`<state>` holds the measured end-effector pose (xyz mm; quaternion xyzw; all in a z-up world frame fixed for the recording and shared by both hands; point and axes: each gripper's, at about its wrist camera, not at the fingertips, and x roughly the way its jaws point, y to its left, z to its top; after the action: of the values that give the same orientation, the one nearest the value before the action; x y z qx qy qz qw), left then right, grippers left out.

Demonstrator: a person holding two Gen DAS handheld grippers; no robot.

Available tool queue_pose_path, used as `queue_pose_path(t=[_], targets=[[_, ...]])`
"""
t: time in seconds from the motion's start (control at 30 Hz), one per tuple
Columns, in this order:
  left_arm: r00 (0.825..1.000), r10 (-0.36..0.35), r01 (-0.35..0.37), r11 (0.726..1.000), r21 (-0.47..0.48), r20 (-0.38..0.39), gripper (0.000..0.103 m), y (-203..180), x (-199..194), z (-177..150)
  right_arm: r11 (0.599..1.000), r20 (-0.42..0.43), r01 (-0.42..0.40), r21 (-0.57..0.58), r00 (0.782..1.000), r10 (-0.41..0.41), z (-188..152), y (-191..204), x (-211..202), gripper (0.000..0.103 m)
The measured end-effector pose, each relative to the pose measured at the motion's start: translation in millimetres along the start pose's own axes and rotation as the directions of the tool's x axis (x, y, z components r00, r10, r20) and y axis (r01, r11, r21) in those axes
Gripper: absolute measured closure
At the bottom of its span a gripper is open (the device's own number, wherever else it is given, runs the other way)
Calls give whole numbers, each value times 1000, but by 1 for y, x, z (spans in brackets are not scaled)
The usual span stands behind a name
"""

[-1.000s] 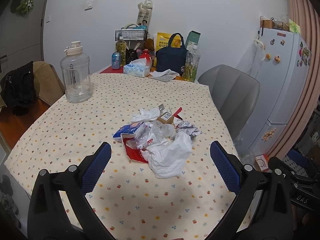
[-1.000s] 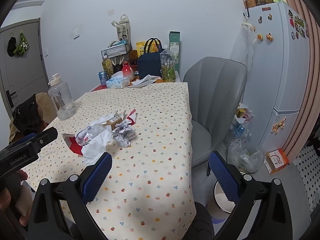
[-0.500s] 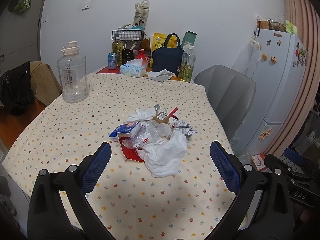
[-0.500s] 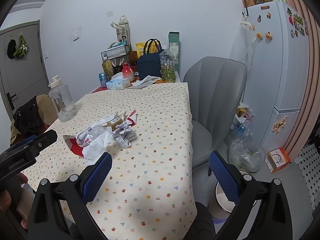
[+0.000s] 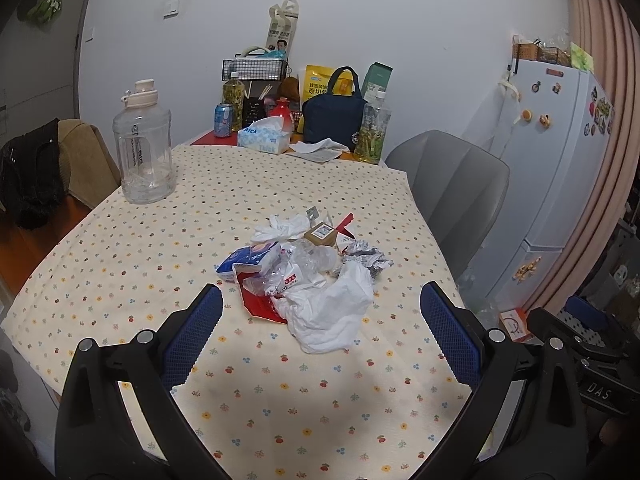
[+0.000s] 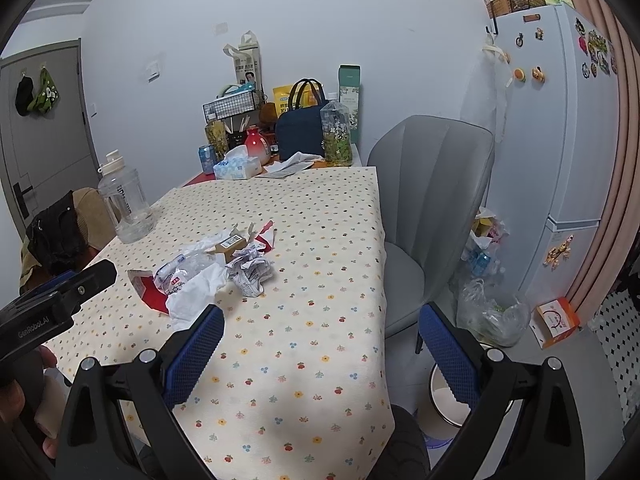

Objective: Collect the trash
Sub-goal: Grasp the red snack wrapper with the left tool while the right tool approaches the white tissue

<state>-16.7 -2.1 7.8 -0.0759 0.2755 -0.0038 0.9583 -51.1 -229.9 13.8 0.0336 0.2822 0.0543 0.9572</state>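
Trash pile (image 5: pixel 308 276): in the left wrist view, a loose heap of crumpled litter is seen lying on a table (image 5: pixel 120 264) covered with a cream cloth printed with small flowers. The heap is stretched along a line running from the near side of the table toward the far right, with a crumpled white plastic bag (image 5: pixel 332 312) at its near end, a red wrapper (image 5: pixel 262 306) and a blue-and-white packet (image 5: pixel 250 260) on its left, a small brown carton (image 5: pixel 320 234) and white tissue (image 5: pixel 286 226) at its far end, and a ball of printed paper (image 5: pixel 366 258) on its right. The left gripper (image 5: pixel 320 338) is held over the near part of the table with its blue-padded fingers (image 5: pixel 192 336) spread wide and nothing between them. The heap lies just ahead of the fingertips, roughly centred in the gap, and is not touched. A large clear water jug (image 5: pixel 144 148) stands well apart at the far left, and a tissue box (image 5: pixel 264 140) sits at the far end.

In the right wrist view, the same trash pile (image 6: pixel 212 268) is seen ahead and to the left, its long axis running from near left to far right across the cloth. The right gripper (image 6: pixel 322 350) is shown wide open and empty, near the table's right edge. Its left finger (image 6: pixel 194 354) lies just short of the white bag, while the right finger is seen past the table edge, above the floor. A grey chair (image 6: pixel 432 208) stands beside the table, a filled plastic bag (image 6: pixel 488 312) lies on the floor near a white fridge (image 6: pixel 560 128), and part of a round white bin (image 6: pixel 444 400) is visible below.
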Motion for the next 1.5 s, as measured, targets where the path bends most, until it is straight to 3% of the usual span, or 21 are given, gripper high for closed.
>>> queue_pose_path(t=[0.77,1.5], targets=[[1000,-19,20,999,-49,8,5,12,2,0,1000,-7,-12,4,1000,12,0,-3,7,8],[988,43,-66,986,-151,-149,8,66,80,-25,993,-85,-115,15,990,116,-9,7,62,8]])
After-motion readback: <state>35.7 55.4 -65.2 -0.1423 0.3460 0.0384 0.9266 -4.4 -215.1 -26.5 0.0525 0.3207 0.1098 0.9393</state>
